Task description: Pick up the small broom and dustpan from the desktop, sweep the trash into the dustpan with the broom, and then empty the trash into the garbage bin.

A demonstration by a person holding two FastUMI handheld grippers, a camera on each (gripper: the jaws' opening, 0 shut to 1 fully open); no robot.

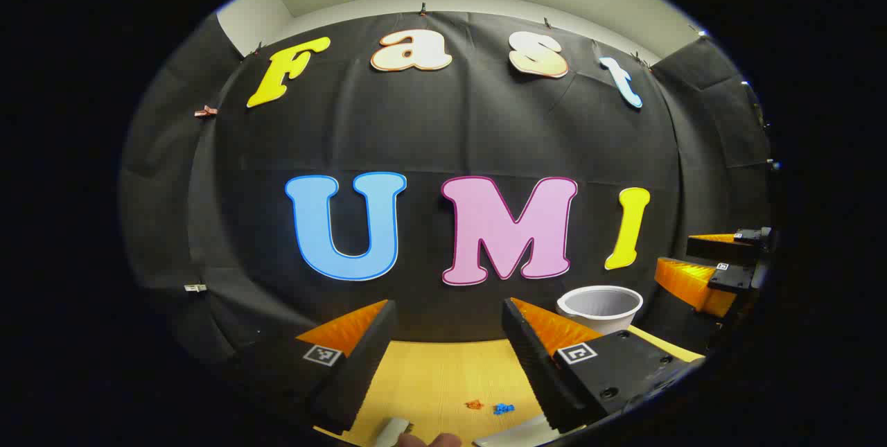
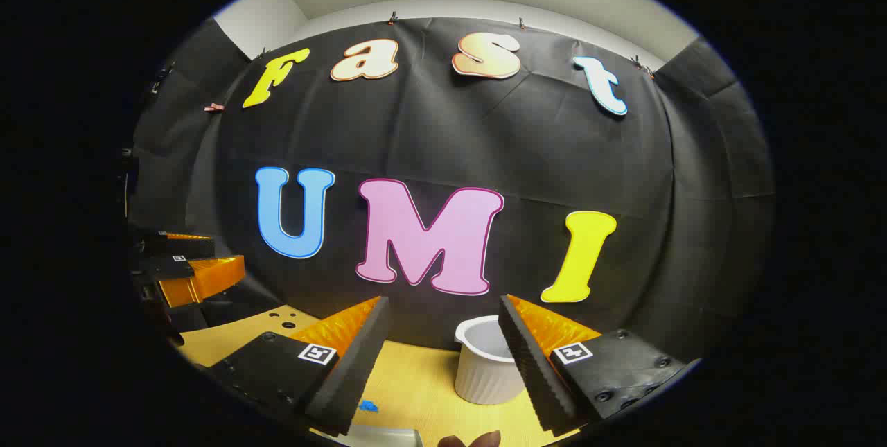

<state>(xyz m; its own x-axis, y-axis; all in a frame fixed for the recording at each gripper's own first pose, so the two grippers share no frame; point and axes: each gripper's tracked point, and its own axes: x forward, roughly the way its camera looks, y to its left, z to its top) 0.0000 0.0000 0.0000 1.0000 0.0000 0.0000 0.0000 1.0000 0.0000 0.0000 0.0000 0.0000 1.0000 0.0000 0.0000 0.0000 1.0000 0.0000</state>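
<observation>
Both grippers hover above the yellow wooden desktop (image 1: 429,378), facing the back wall. My left gripper (image 1: 447,312) is open with nothing between its fingers. Below it lie an orange scrap (image 1: 474,404) and a blue scrap (image 1: 504,408) of trash. Two pale grey pieces (image 1: 393,431) (image 1: 513,433) peek in at the bottom edge; I cannot tell whether they belong to the broom or the dustpan. My right gripper (image 2: 443,308) is also open and empty, with a blue scrap (image 2: 368,406) and a grey flat piece (image 2: 384,437) beneath it. The white garbage bin (image 2: 485,364) stands just ahead, partly behind the right finger.
The bin (image 1: 600,307) sits at the desk's back right, near the wall. The right gripper (image 1: 686,260) shows at the far right of the left gripper view, and the left gripper (image 2: 204,258) at the far left of the right gripper view. Fingertips of a hand (image 2: 471,440) show at the bottom.
</observation>
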